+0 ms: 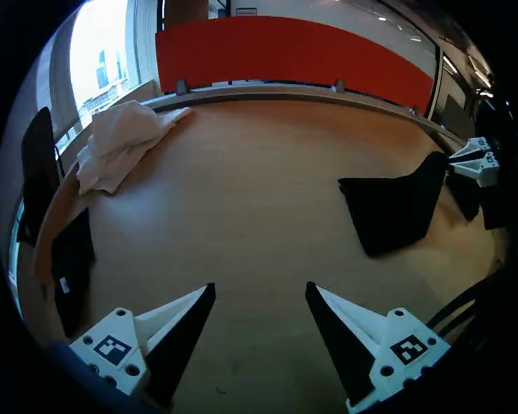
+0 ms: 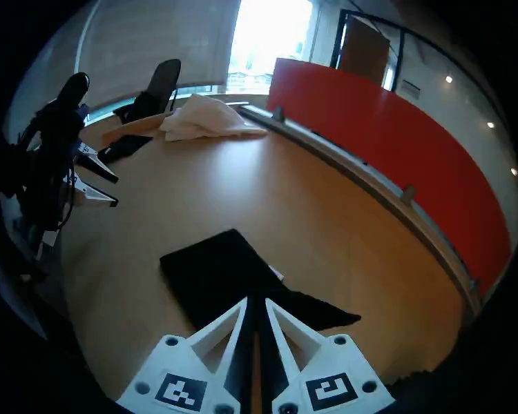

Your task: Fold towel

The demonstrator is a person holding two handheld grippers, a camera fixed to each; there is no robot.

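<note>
The black towel (image 2: pixel 217 276) is laid on the desk (image 2: pixel 314 207), well short of the red partition (image 2: pixel 397 152), one corner pinched in the right claw (image 2: pixel 257 324) (likely to be carried over into a fold). The left claw (image 1: pixel 260 286) is held wide and empty, presumably readied for another corner.

Bottom of frame: L gripper (image 1: pixel 259 286), fingers spread wide, above wood table (image 1: pixel 259 186). Mid-right: black towel (image 1: pixel 390 210), mostly flat on table, upper-right corner raised. Right edge: R gripper (image 1: pixel 459 157), fingertips at that raised corner. Upper left: white cloth (image 1: pixel 121 141), crumpled heap near table edge. Top: red panel (image 1: pixel 293 55), runs behind table. Far left: black chair (image 1: pixel 38 165).
</note>
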